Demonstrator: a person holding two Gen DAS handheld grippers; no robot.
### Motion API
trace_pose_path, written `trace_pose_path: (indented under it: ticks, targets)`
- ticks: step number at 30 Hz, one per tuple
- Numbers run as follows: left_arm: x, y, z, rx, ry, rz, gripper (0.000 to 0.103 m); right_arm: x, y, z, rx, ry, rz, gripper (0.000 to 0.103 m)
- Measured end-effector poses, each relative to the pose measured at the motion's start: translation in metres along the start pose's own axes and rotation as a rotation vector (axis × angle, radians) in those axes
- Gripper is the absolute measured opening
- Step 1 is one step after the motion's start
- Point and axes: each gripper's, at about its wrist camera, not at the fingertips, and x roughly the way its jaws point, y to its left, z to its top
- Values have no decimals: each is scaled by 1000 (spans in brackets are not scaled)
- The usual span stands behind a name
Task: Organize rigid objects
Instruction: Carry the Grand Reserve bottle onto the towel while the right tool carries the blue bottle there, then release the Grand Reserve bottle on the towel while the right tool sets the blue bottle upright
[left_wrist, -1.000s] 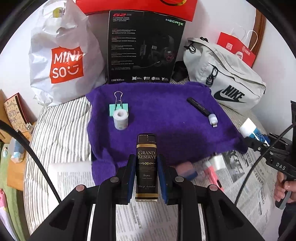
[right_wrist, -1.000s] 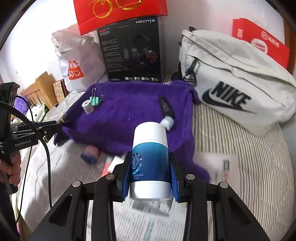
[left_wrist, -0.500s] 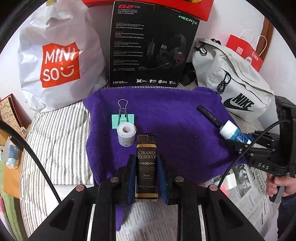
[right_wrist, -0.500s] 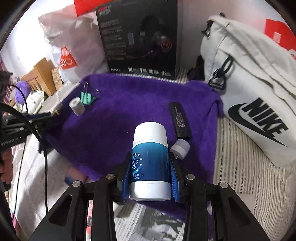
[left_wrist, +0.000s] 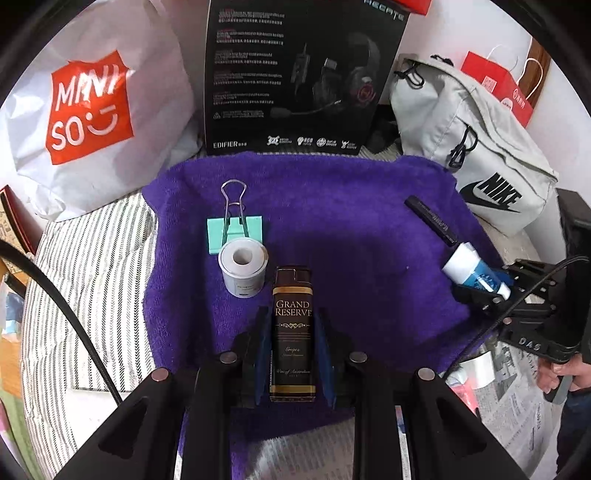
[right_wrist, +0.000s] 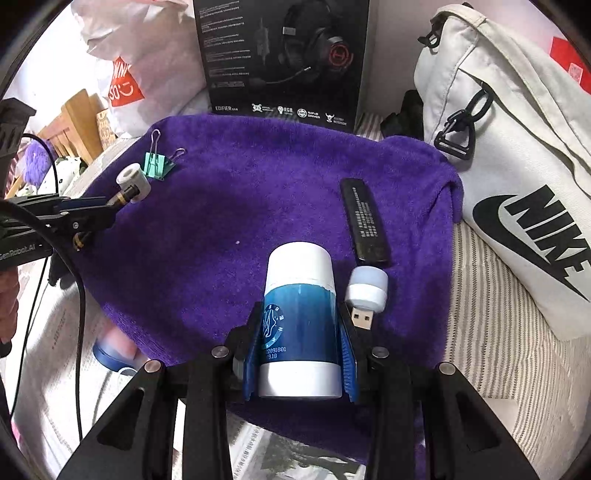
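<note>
Purple towel (left_wrist: 332, 221) covers the middle of both views, spread on a striped bed (left_wrist: 88, 266), with newspaper (left_wrist: 517, 406) under its near edge. The left tool (left_wrist: 291, 354) is clamped on a dark, slim box (left_wrist: 293, 332) printed "Grand Reserve", blue pads pressed to its two long sides; the box sits at lower centre of the left wrist view, over the near part of the towel. Just above and left of it a small roll of tape (left_wrist: 243, 266) stands on the towel, touching a mint-green binder clip (left_wrist: 235, 230) behind it. The right tool (right_wrist: 299, 354) grips a blue-and-white bottle (right_wrist: 300, 321) by its blue body, white cap pointing away, at lower centre of the right wrist view above the towel. Just right of the bottle a small white USB light (right_wrist: 365, 291) lies on the towel with its metal plug toward the camera, and a flat black stick (right_wrist: 364, 221) lies just beyond it, running toward the upper part of the frame. Along the top edge stand a black headset box (left_wrist: 303, 74), a white shopping bag (left_wrist: 92, 110) at upper left and a grey sling bag (left_wrist: 476, 147) at upper right. A hand (left_wrist: 565, 373) shows at the right edge of the left wrist view.
</note>
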Motion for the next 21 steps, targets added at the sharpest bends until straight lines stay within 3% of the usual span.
trace_pose_path:
  ticks: [21]
  targets:
    - [15, -2, -5, 72, 29, 103, 23, 3, -11, -3, 39, -16, -12, 36]
